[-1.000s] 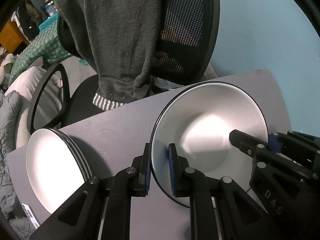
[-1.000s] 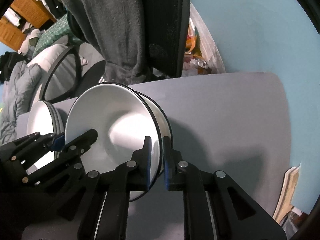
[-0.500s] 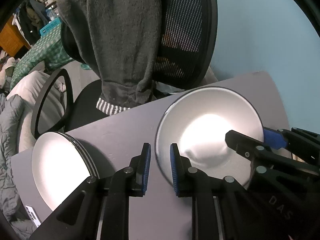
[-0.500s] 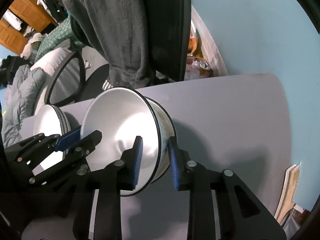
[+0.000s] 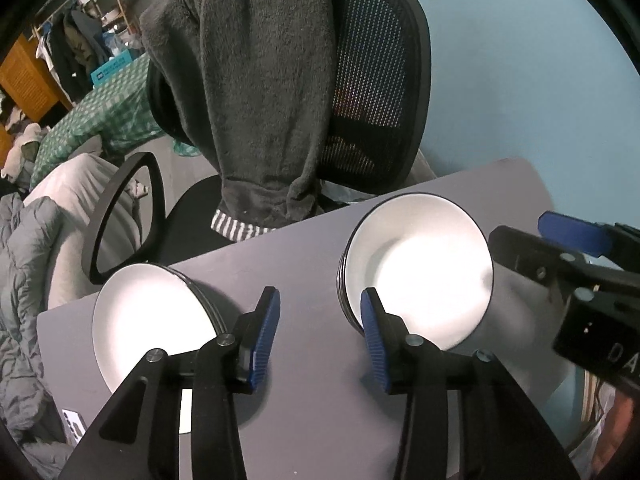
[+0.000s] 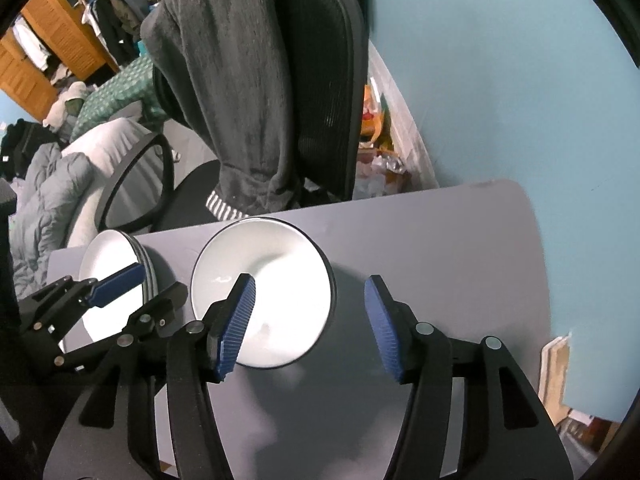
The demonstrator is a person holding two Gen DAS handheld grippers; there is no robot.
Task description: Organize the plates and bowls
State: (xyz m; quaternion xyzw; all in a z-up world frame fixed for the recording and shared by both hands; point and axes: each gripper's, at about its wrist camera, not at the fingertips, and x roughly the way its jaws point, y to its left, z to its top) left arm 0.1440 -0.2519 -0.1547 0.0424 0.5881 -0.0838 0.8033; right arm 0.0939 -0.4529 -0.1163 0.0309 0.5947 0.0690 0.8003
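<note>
This is a lived-in room of a home, a bedroom used also as a work corner. A grey table (image 6: 440,240) stands against a light blue wall (image 6: 500,80), with a mesh office chair (image 5: 380,80) pushed up to it and a dark fleece garment (image 5: 256,80) hung over its back. Behind lie rumpled bedding (image 5: 24,248) and a green checked cover (image 5: 100,116). Clothes (image 6: 116,12) hang on a rail beside wooden louvred doors (image 6: 52,40). Clutter (image 6: 380,152) sits on the floor by the wall.
</note>
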